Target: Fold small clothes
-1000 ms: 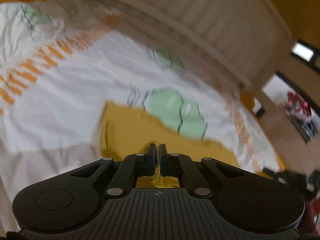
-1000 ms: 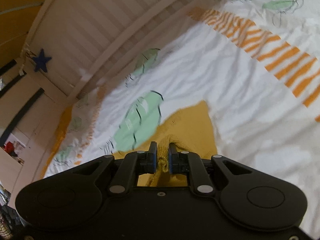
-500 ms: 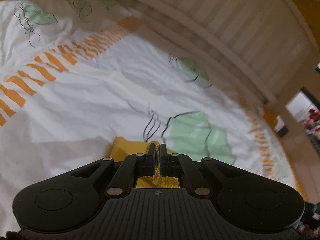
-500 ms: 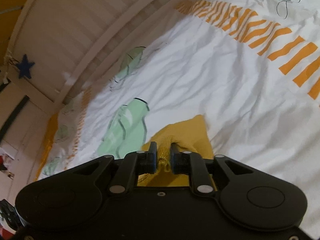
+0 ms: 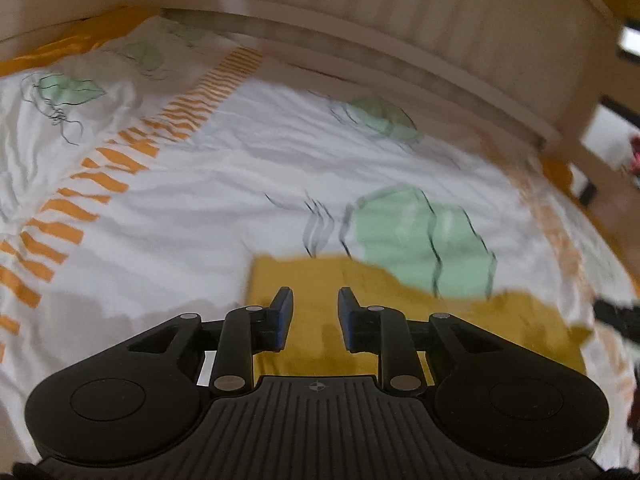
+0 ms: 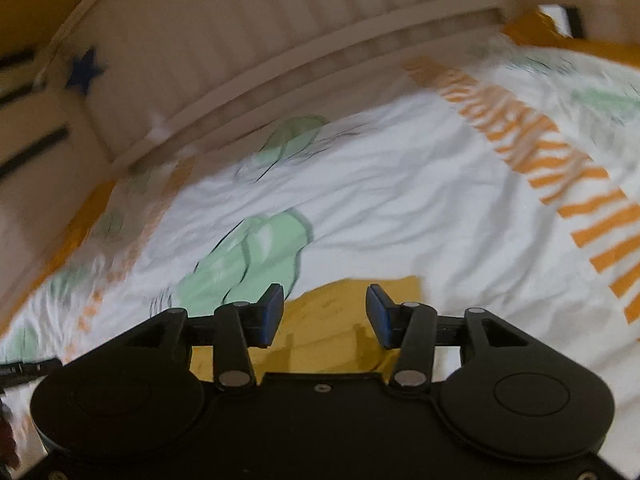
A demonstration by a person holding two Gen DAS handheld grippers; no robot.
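One mustard-yellow garment [image 5: 420, 320] lies on one bed sheet [image 5: 200, 208]. Two claws show: the left claw [image 5: 315, 312] and the right claw [image 6: 325, 312], each with two fingers. One blue star [image 6: 85, 72] marks the one slatted bed rail [image 6: 240, 32].

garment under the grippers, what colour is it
Plain mustard yellow garment, no visible pattern. It shows best in the left wrist view.

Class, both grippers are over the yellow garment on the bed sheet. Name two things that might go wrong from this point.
1. Both the left gripper and right gripper have jaws opening with nothing pinched; the yellow garment may spring out of its fold.
2. The bed sheet is wrinkled, so the garment may lie unevenly.
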